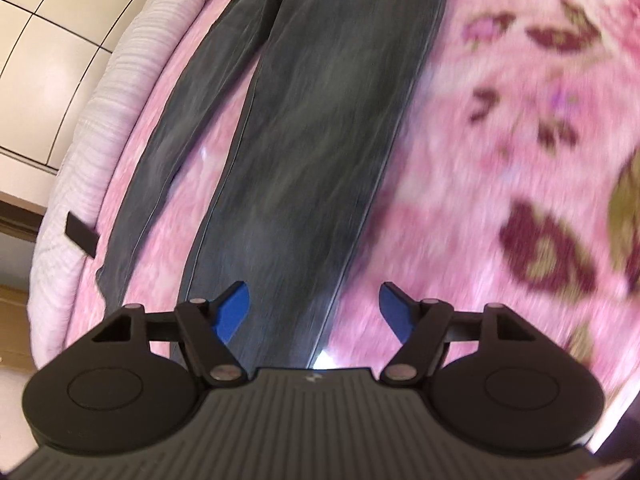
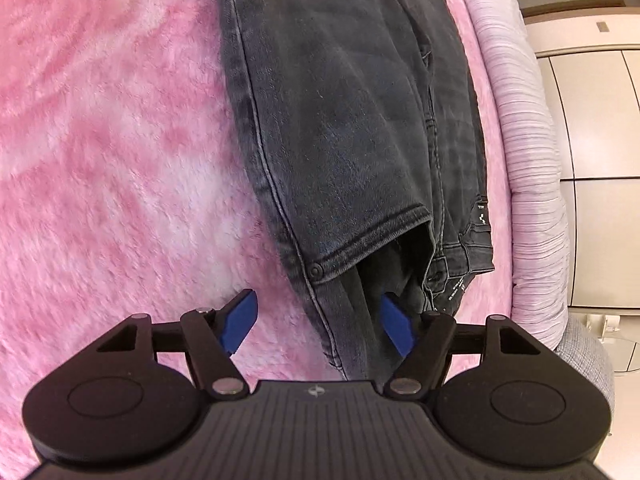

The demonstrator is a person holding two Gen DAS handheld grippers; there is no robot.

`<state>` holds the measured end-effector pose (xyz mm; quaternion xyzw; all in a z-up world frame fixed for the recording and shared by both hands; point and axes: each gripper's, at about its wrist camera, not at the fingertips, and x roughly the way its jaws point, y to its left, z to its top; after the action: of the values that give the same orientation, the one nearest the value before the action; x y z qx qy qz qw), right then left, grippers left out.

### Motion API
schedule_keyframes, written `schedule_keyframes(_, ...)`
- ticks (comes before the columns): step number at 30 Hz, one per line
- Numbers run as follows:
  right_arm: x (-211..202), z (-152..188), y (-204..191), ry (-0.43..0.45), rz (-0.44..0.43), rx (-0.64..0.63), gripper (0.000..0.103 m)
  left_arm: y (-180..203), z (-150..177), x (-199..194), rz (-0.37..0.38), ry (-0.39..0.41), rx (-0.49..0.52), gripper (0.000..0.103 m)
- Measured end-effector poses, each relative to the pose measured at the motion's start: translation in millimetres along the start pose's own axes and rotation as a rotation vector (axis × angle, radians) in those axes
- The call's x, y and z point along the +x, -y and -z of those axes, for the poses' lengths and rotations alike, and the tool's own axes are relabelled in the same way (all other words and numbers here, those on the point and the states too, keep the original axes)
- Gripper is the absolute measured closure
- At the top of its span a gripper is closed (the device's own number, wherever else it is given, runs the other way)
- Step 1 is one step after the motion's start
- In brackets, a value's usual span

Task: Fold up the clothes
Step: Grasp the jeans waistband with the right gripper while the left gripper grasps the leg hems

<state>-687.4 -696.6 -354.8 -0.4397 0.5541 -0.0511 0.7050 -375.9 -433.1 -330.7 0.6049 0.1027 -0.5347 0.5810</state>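
Dark grey jeans (image 1: 320, 120) lie flat on a pink fuzzy blanket (image 1: 460, 160), their two legs running away from me in the left wrist view. My left gripper (image 1: 316, 308) hangs over the nearer, wider leg with its blue pads (image 1: 236, 312) spread apart and the leg's right edge passing between them. In the right wrist view the waist end of the jeans (image 2: 340, 120) shows, with a metal button (image 2: 316, 270) and an open waistband. My right gripper (image 2: 318, 320) stands open just below the button, over the fabric's near edge; neither pad presses on the cloth.
The blanket covers a bed whose pale ribbed mattress edge (image 1: 100, 120) curves along the left and, in the right wrist view, along the right (image 2: 520, 160). Cream floor tiles (image 1: 40, 60) and white cabinet doors (image 2: 592, 120) lie beyond. Dark floral print (image 1: 540, 240) marks the blanket.
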Motion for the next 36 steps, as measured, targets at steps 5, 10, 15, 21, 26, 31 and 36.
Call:
schedule_keyframes(5, 9, -8, 9, 0.021, 0.024, 0.019, 0.038, 0, 10, 3, -0.029, -0.007, -0.003, 0.032)
schedule_keyframes(10, 18, -24, 13, 0.017, 0.035, 0.017, 0.043, -4, 8, 9, -0.071, -0.006, -0.012, 0.032)
schedule_keyframes(15, 17, -25, 11, -0.008, 0.044, 0.031, 0.043, -9, 15, 24, -0.136, -0.008, 0.078, 0.032)
schedule_keyframes(21, 19, -14, -1, -0.023, 0.061, -0.034, 0.044, -20, 32, 35, -0.207, -0.033, 0.155, 0.034)
schedule_keyframes(26, 19, -14, -1, -0.024, 0.076, -0.035, 0.044, -42, 57, 49, -0.251, -0.120, 0.113, 0.038)
schedule_keyframes(31, 4, -20, -14, -0.046, 0.134, -0.012, 0.039, -50, 63, 55, -0.217, -0.118, 0.123, 0.065)
schedule_keyframes(36, -36, -38, -38, 0.084, 0.148, -0.045, 0.038, -48, 61, 51, -0.184, -0.103, 0.114, 0.084)
